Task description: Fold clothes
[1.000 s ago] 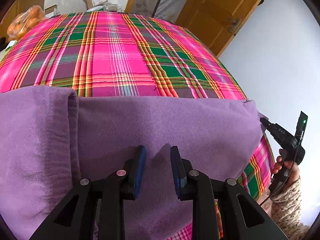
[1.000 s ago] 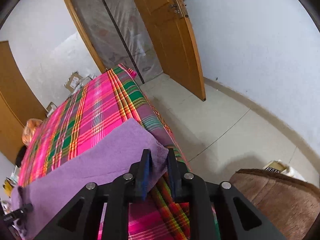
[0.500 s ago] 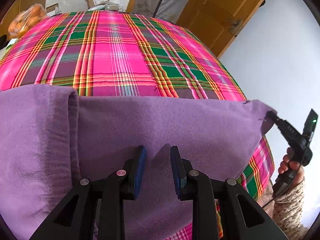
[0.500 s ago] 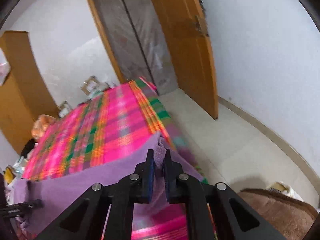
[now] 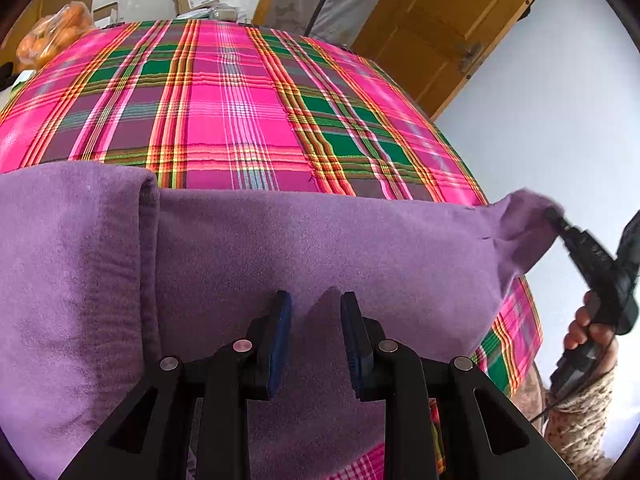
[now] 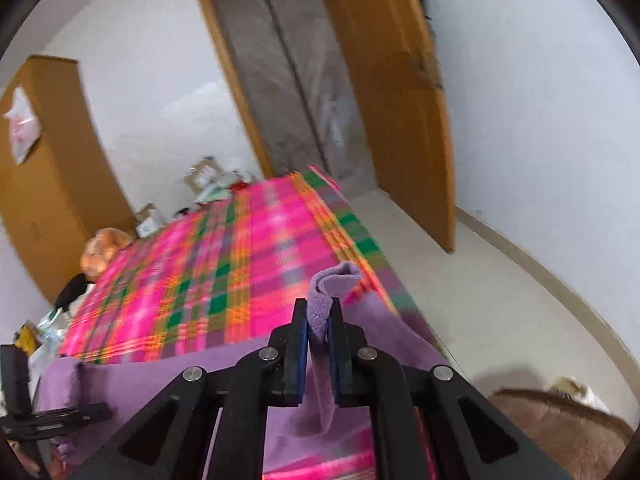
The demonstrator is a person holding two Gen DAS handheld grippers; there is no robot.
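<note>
Purple fleece garment lying on a plaid-covered bed, one corner pinched and lifted.

The purple fleece garment (image 5: 304,248) fills the lower half of the left wrist view, a folded layer with a stitched hem at lower left. The right tool (image 6: 319,320) is clamped on its corner, which curls up between the blue pads. The left tool (image 5: 314,312) hovers over the fabric at bottom centre, jaws narrowly apart, holding nothing. The pink and green plaid bed cover (image 5: 240,112) stretches toward the top. A wooden door (image 6: 392,92) stands at upper right.
</note>
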